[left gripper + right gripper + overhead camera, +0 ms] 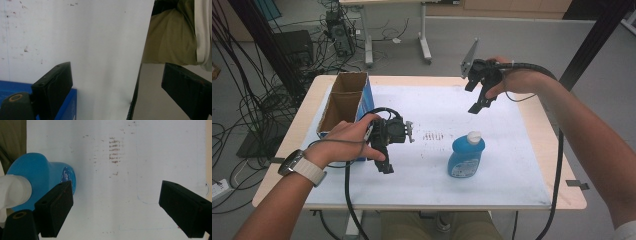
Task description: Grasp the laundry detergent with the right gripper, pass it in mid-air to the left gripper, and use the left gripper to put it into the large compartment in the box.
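Observation:
A blue bottle with a white cap [466,155] stands upright on the white mat [432,175], right of centre. My left gripper [384,162] hovers over the mat's left part, beside a blue cardboard box [343,102], jaws open with nothing between them. In the left gripper view the open gripper [117,87] looks down at the white mat [95,45] and its near edge. My right gripper [479,102] is raised above the mat's far right, open and empty. In the right gripper view the gripper [116,207] looks down on the mat, with the bottle [37,177] at the left, outside the jaws.
The open-topped box has two compartments at the table's left rear. Brown smudges [434,136] mark the mat's centre. Cables trail from both grippers off the front edge. Beyond the table lie floor cables [242,100] and a desk's legs [424,45].

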`<state>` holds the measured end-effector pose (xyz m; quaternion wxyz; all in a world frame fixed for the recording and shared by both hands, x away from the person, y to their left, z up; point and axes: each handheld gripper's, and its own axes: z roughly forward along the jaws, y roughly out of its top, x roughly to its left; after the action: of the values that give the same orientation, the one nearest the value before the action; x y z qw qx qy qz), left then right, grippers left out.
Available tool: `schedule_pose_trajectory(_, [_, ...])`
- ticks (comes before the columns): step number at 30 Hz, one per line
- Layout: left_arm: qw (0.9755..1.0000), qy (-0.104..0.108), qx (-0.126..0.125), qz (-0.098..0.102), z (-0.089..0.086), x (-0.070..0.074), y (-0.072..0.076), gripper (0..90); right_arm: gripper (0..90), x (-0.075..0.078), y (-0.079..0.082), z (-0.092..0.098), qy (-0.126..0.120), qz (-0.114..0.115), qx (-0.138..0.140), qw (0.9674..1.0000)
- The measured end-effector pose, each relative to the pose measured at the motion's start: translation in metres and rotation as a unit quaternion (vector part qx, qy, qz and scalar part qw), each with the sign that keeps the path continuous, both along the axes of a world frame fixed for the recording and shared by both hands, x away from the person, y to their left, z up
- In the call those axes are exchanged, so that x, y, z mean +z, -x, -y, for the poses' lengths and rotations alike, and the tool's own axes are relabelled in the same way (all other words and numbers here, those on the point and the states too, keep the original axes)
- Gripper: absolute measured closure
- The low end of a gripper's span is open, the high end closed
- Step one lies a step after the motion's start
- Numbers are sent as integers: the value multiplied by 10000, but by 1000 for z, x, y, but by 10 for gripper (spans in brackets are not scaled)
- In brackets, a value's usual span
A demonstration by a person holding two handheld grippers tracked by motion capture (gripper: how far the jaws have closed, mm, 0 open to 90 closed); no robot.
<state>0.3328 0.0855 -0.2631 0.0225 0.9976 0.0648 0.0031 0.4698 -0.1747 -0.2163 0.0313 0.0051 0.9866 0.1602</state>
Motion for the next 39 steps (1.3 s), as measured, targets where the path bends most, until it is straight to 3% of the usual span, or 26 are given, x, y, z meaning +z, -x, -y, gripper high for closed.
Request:
schedule_pose_trajectory(14, [9999, 33, 123, -65, 1, 1, -2, 94, 122, 8, 4, 9, -165, -115, -122, 9997])
schedule_pose_trajectory(26, [9999, 9, 105, 31, 1, 1, -1, 92, 121, 16, 12, 22, -253, -112, -199, 9994])
schedule_pose_trajectory(33, [9999, 11, 125, 73, 1, 1, -1, 89, 121, 26, 24, 31, -383, -159, -98, 9991])
schedule_pose_trajectory(39, [9999, 41, 125, 87, 1, 0, -1, 89, 114, 26, 38, 37, -424, -227, 44, 9988])
